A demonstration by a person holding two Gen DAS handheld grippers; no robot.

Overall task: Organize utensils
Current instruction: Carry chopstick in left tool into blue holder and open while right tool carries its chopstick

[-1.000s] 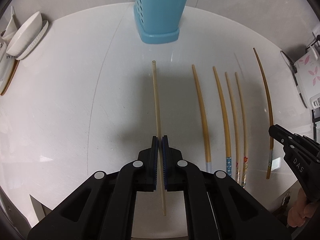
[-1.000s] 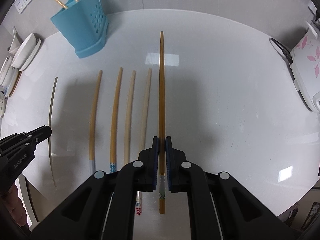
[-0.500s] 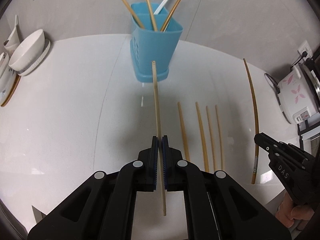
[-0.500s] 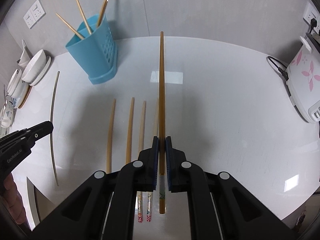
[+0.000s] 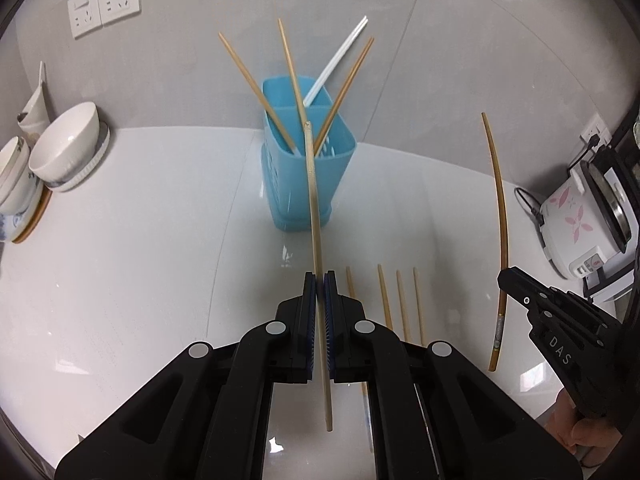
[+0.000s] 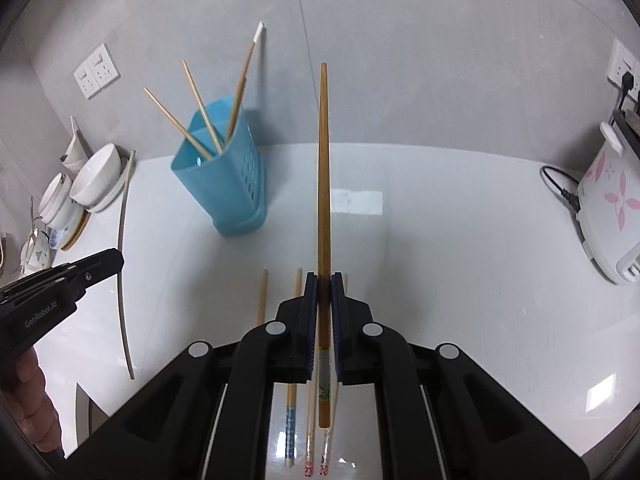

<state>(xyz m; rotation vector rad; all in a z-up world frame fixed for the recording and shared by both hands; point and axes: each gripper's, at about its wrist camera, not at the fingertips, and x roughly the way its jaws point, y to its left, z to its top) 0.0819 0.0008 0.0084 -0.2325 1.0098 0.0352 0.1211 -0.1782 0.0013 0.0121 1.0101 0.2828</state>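
Above a white countertop (image 5: 132,280), two hand-held grippers each carry a single chopstick clear of the surface. From the left wrist camera, the left gripper (image 5: 319,280) has its jaws pressed together on a pale chopstick (image 5: 314,208), whose far tip lines up in front of the rim of a blue utensil holder (image 5: 304,184) that already contains three bamboo sticks and a white one. Only this view looks down into the holder's open top; it also catches the right gripper (image 5: 506,278) at the frame's right edge, side-on, with a dark brown chopstick (image 5: 500,216) running up from it.

From the right wrist camera, the right gripper (image 6: 325,280) is closed tight on that dark brown chopstick (image 6: 324,184), with the decorated butt end sticking out behind the pads. This view alone shows the patterned ends of the four loose chopsticks (image 6: 262,296) lying side by side on the counter beneath the gripper, and the holder (image 6: 224,184) standing well to the left. A rice cooker (image 6: 608,208) sits at far right, stacked bowls (image 6: 96,180) at far left.
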